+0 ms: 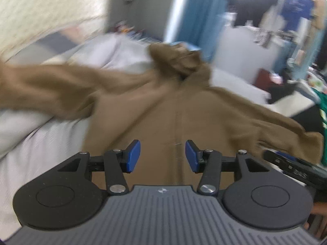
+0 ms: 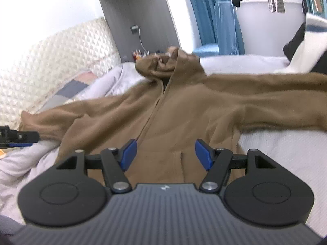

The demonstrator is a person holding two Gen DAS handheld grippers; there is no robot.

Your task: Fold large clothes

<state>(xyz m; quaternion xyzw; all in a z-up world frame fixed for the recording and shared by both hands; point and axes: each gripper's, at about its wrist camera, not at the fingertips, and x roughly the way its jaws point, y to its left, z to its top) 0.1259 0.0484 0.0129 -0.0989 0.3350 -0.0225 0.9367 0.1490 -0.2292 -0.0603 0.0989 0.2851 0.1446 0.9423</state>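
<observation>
Left wrist view is being filled by a brown hoodie (image 1: 175, 110) that is being spread face-up on a pale bedspread (image 1: 36, 153), its hood (image 1: 179, 61) being pointed away toward the far end and both sleeves being stretched out to the sides. The left gripper (image 1: 162, 156) is being held above the lower front of the garment, jaws parted and nothing being pinched between the blue pads (image 1: 133, 156) — the picture is being smeared by motion. In the right wrist view the right gripper (image 2: 164, 155) is being held released too, empty, over the pocket area beside the zip line (image 2: 155, 106); the tip of the other tool is being glimpsed at the left edge, near the end of the left sleeve (image 2: 47, 122).

The laying-out step is being judged as finished or nearly so, and no fold is being shown yet. A first fold is probably being called for next — a sleeve being gripped near its cuff and carried across the chest, with the cloth being kept flat so the loose hood and the wrinkled sleeve are not being bunched underneath.
</observation>
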